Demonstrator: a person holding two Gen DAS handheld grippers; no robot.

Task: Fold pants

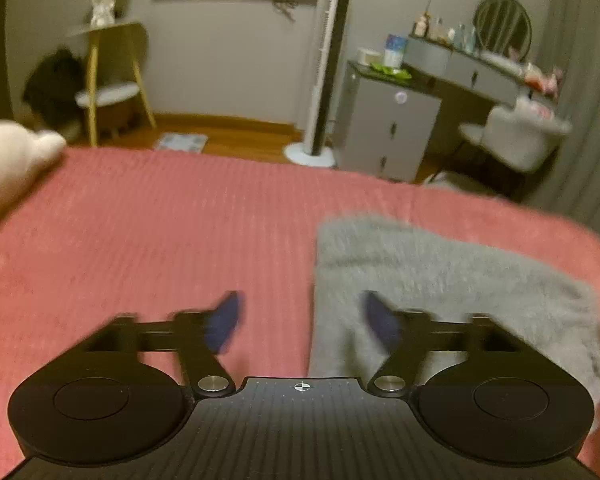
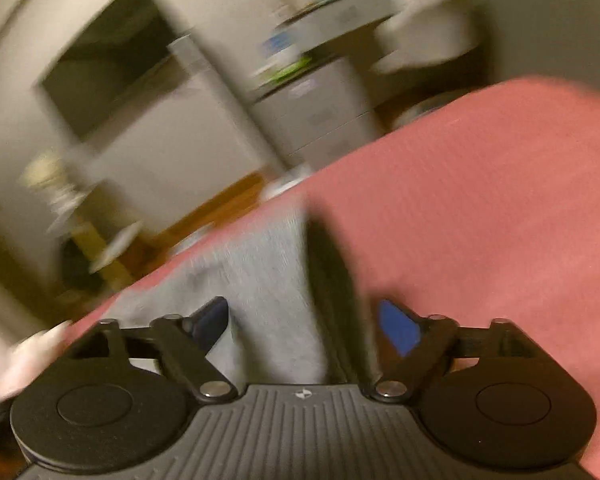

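- Now the gray pants (image 1: 440,280) lie on the pink bed (image 1: 160,220).
- Left hand-held gripper (image 1: 302,318): jaws wide apart, holding nothing.
- Right hand-held gripper (image 2: 304,326): also spread wide, empty.

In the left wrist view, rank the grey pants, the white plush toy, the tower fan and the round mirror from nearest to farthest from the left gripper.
1. Grey pants: lying on the pink bedspread, under the right finger of the open left gripper.
2. White plush toy: far left bed edge.
3. Tower fan: on the floor past the bed.
4. Round mirror: on the desk, upper right.
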